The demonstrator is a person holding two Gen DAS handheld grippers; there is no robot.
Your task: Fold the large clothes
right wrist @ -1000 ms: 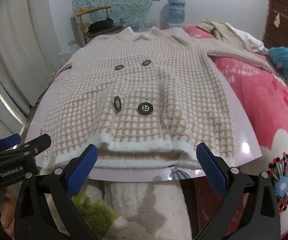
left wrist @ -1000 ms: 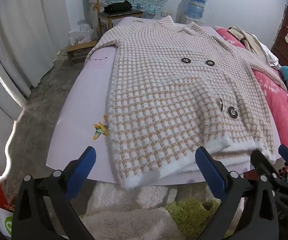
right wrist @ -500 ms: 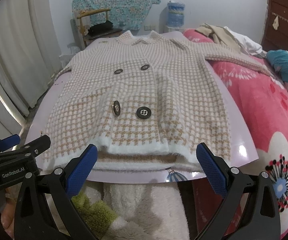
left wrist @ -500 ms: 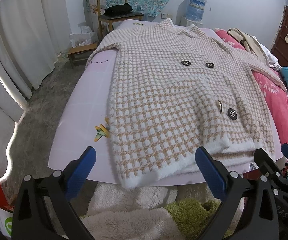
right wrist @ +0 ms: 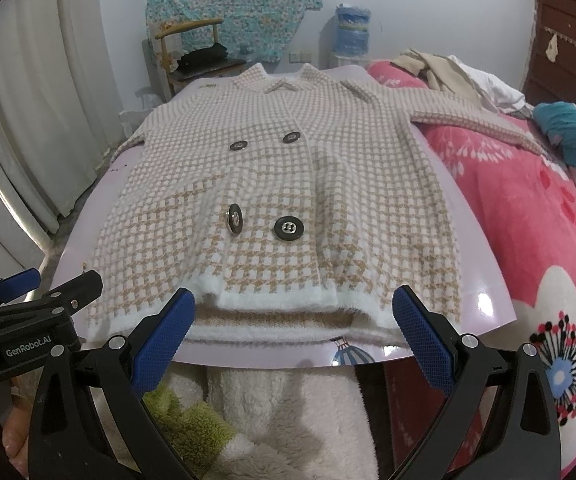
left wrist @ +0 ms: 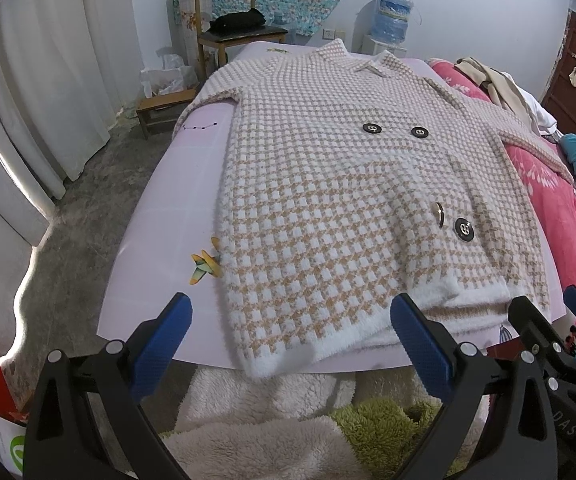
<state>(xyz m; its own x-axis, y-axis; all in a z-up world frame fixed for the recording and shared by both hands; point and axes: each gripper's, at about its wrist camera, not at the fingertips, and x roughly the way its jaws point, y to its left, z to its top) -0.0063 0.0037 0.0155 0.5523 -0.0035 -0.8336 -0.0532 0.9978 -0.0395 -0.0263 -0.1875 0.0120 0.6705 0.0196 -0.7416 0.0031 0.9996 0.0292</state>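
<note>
Facing you: the checked coat (left wrist: 340,184) lies flat and buttoned, front up, on the lilac board (left wrist: 168,184) over the bed, collar at the far end and hem nearest you.
Step in hand: by my reading you are at the very start; nothing is folded yet and both tools hang short of the hem.
Left gripper (left wrist: 292,344): jaws spread wide and empty, framing the near left corner of the hem without touching it.
Right gripper (right wrist: 294,330): jaws equally wide and empty, framing the middle of the hem (right wrist: 272,300), where the white edge is lifted and a second layer shows beneath.
Sleeves: the right sleeve (right wrist: 472,126) runs out over the pink blanket (right wrist: 548,216); the left sleeve (left wrist: 216,94) droops off the board's far left edge.
Buttons: four dark buttons (right wrist: 288,229) in two pairs; one of the near pair stands on edge.
Next move: you will probably want each tool on its own corner, so shift your right one outward toward the right corner before closing, or go for a sleeve first and bring it across the body.
What it calls for: take both layers of the fluffy knit in one bite, or the front panel may lift alone.
Risk: the glossy board may let the coat slide toward you as you pull.
</note>
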